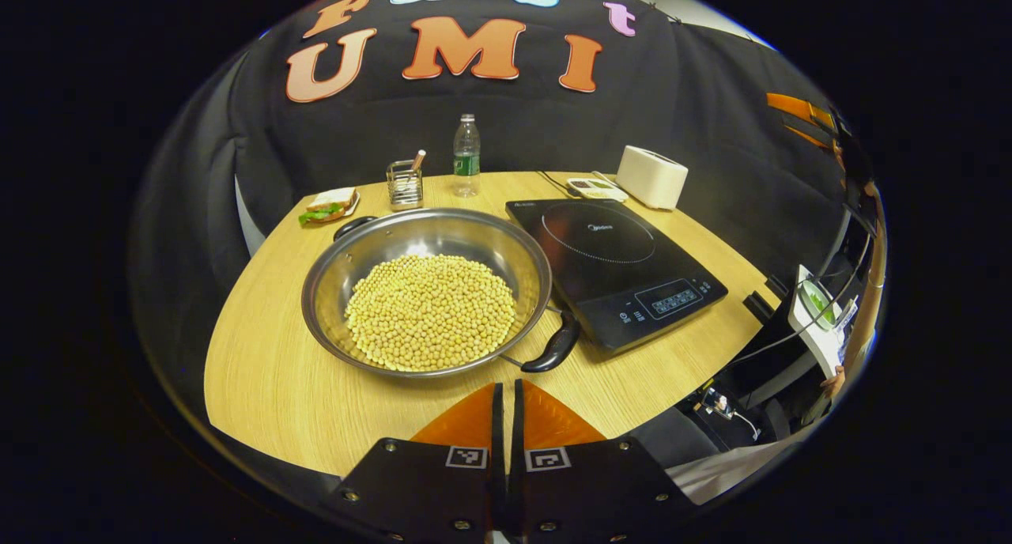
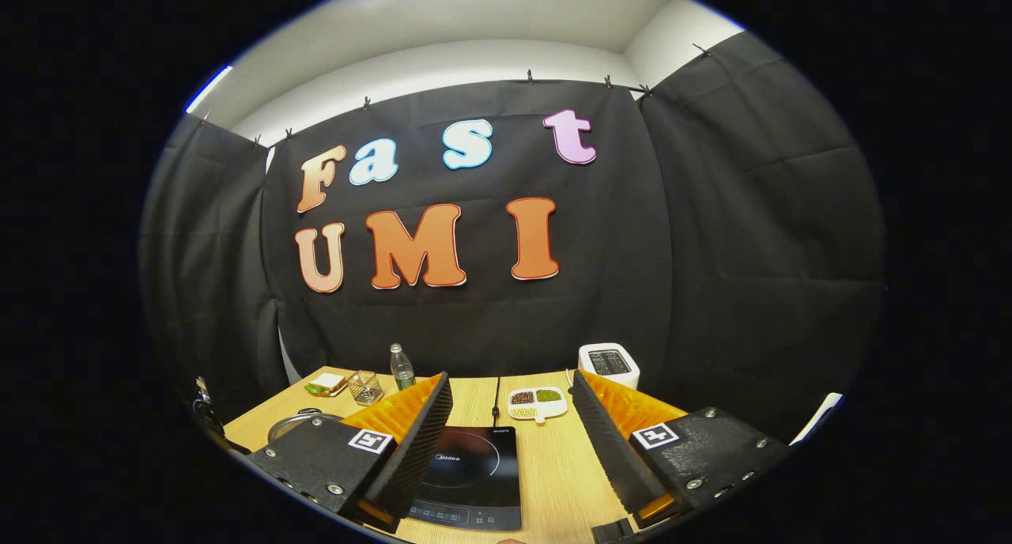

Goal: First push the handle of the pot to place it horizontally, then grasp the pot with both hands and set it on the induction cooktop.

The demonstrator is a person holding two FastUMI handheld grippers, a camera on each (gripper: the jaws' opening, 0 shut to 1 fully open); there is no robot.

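Left tool point(image 1: 506, 417) (fingers pressed together) sits just short of pot point(image 1: 427, 291); right tool point(image 2: 510, 433) spread.

The pot point(image 1: 427, 291) is shiny silver with black handles point(image 1: 553, 346) and holds pale yellow beans point(image 1: 431, 311). The induction cooktop point(image 1: 617, 275) is glossy black, the table point(image 1: 269, 370) light wood-grain, the toaster point(image 1: 651, 177) white.

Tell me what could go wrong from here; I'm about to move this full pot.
1. The pot is heaped with soybeans; tilting it during the lift could spill them.
2. Its near handle lies close to the induction cooktop, so a push may knock the cooktop.
3. The left gripper is shut and must open before grasping.
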